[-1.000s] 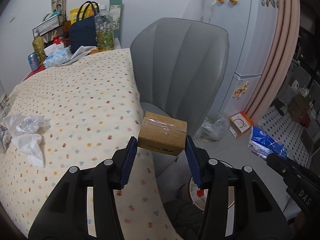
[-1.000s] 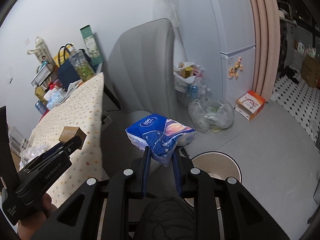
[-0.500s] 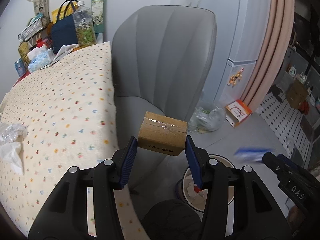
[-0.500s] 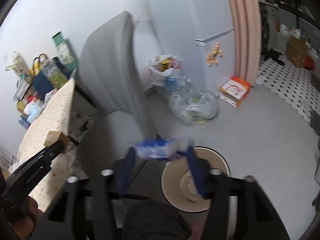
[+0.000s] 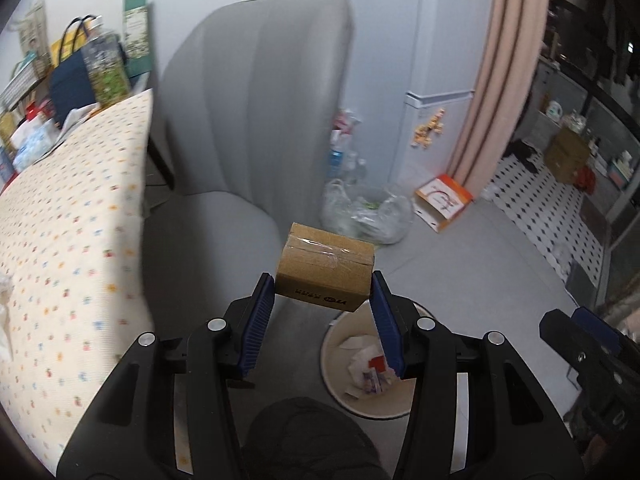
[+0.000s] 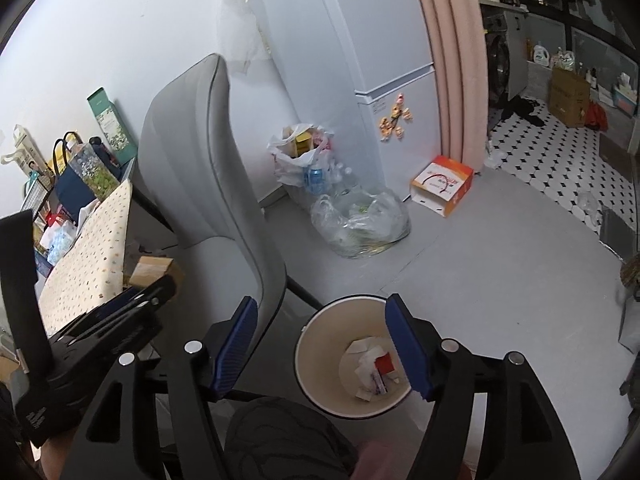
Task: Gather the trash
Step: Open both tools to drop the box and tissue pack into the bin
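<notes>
Only right wrist view shows right gripper [image 6: 320,316] spread over bin [image 6: 320,334]

Print on cardboard box [image 5: 326,270] too blurred to read

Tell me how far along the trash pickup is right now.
Partly done. The round bin on the floor already holds crumpled paper and scraps. The right hand-held gripper is open and empty above it. In hand: the left hand-held gripper clamps a taped cardboard box near the bin, not yet dropped. Left: white crumpled tissue at the edge of the dotted tablecloth.
</notes>
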Demonstrator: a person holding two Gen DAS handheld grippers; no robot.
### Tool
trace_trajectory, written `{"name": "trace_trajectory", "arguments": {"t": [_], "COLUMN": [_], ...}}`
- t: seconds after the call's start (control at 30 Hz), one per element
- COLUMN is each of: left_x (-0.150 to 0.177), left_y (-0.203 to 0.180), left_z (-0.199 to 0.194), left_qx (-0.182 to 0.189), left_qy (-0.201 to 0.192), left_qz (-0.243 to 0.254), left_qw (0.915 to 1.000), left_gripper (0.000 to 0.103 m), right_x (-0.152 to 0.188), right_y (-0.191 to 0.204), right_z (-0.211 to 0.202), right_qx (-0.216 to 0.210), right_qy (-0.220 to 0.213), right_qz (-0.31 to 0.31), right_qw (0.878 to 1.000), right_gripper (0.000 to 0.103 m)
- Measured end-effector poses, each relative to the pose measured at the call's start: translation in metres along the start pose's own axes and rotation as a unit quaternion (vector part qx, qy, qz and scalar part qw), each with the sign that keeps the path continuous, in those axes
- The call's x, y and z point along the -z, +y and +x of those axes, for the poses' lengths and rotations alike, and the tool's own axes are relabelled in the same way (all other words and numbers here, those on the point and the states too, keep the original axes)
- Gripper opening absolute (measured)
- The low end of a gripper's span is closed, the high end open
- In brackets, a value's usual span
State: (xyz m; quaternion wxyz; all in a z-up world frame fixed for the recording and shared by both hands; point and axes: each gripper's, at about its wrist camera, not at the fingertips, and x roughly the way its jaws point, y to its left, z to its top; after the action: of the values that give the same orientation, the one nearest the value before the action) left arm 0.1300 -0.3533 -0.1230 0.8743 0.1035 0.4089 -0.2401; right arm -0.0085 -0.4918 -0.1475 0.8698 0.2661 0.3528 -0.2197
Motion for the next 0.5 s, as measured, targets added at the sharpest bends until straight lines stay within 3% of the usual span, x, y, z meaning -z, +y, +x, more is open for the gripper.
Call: {"name": "trace_trajectory", "arguments": {"t": [0.13, 0.27, 0.5], "left_x": [0.0, 0.0, -0.005], "left_y": [-0.022, -0.026, -0.004], "left_z": [0.003, 0.0, -0.015], "left_qx": [0.024, 0.056, 0.036], "left_qy": [0.007, 0.009, -0.015], "left_qz": [0.011, 0.008, -0.014], "left_qw": [0.9996, 0.9984, 0.9992], "left_gripper": [0.051, 0.078, 0.09], "right_x": [-0.004, -0.008, -0.007], "right_y": [-0.021, -0.036, -0.022], "right_z": [-0.011, -0.017, -0.015], "right_qx": [0.016, 0.027, 0.014], "right_qy": [-0.012, -0.021, -0.018], "right_qz": [0.022, 0.038, 0.026], "right_qw": [1.0, 0.999, 0.999], "right_gripper": [0.067, 0.068, 0.069]}}
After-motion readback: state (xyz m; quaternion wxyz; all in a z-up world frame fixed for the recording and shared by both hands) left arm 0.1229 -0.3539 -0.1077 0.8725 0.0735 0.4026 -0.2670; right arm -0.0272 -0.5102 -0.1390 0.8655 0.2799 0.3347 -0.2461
